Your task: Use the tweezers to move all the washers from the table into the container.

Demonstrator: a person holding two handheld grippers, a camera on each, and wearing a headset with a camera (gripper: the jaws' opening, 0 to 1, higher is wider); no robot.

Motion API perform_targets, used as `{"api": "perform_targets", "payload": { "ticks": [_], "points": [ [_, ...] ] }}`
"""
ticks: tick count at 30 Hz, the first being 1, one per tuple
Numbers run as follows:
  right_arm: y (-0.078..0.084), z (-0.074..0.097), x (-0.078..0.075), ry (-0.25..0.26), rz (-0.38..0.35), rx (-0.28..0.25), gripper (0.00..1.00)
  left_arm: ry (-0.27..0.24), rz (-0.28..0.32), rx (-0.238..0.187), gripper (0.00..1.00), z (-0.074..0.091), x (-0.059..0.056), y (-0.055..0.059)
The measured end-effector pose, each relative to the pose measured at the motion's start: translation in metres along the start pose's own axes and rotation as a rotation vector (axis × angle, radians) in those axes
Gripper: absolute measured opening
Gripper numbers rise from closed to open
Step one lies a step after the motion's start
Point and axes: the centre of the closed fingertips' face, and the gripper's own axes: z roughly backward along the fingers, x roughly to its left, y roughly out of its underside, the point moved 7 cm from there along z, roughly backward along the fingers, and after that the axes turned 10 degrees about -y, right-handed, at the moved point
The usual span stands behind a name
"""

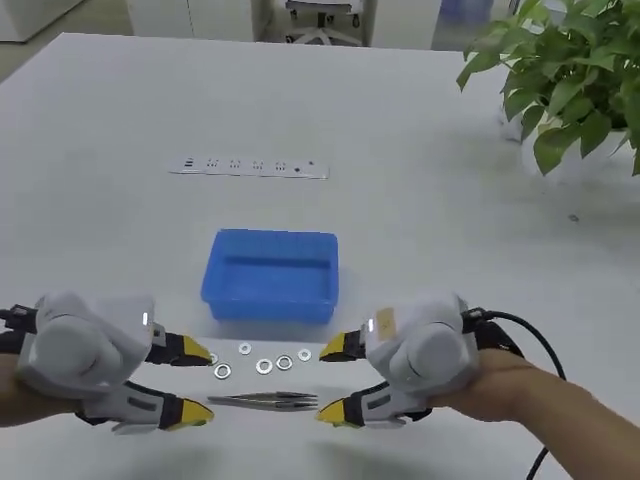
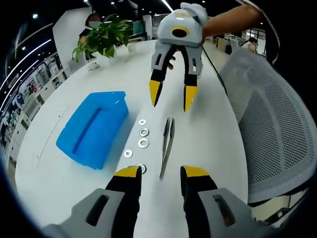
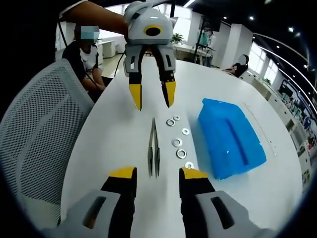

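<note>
In the head view the left hand-held gripper (image 1: 192, 381) and the right hand-held gripper (image 1: 330, 381) face each other low over the white tabletop (image 1: 420, 220), each with its yellow-tipped jaws spread wide and nothing between them. The tweezers (image 1: 265, 400) lie flat on the tabletop between the two, touched by neither. The washers (image 1: 264, 366) are scattered just beyond them, on the bare surface in front of the blue container (image 1: 270, 275). Farther back lie a white power strip (image 1: 250, 167) and, at the right edge, a leafy plant (image 1: 570, 80). In the left gripper view its own jaws stand wide apart and empty, the tweezers (image 2: 167, 146) running lengthwise ahead of them toward the right hand-held gripper (image 2: 172, 97), which gapes open too. The washers (image 2: 143, 143) sit between tweezers and container (image 2: 94, 126), and a grey mesh chair (image 2: 267, 124) stands beside the tabletop. In the right gripper view the jaws are likewise parted and empty, and people sit in an office behind.
</note>
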Motion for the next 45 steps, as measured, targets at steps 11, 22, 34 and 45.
{"api": "perform_targets", "payload": {
  "ticks": [11,22,34,45],
  "points": [
    [-0.005,-0.019,-0.002,-0.056,0.016,0.034,0.25,0.047,-0.044,0.042,0.25,-0.011,0.0,0.008],
    [-0.007,-0.032,-0.006,-0.084,0.003,0.052,0.18,0.077,-0.079,0.071,0.17,-0.022,0.004,0.009],
    [-0.004,-0.037,-0.003,-0.094,0.015,0.093,0.14,0.113,-0.092,0.089,0.12,-0.029,-0.001,0.011],
    [-0.004,-0.037,-0.003,-0.096,0.006,0.089,0.11,0.13,-0.096,0.096,0.06,-0.032,-0.003,0.012]
  ]
}}
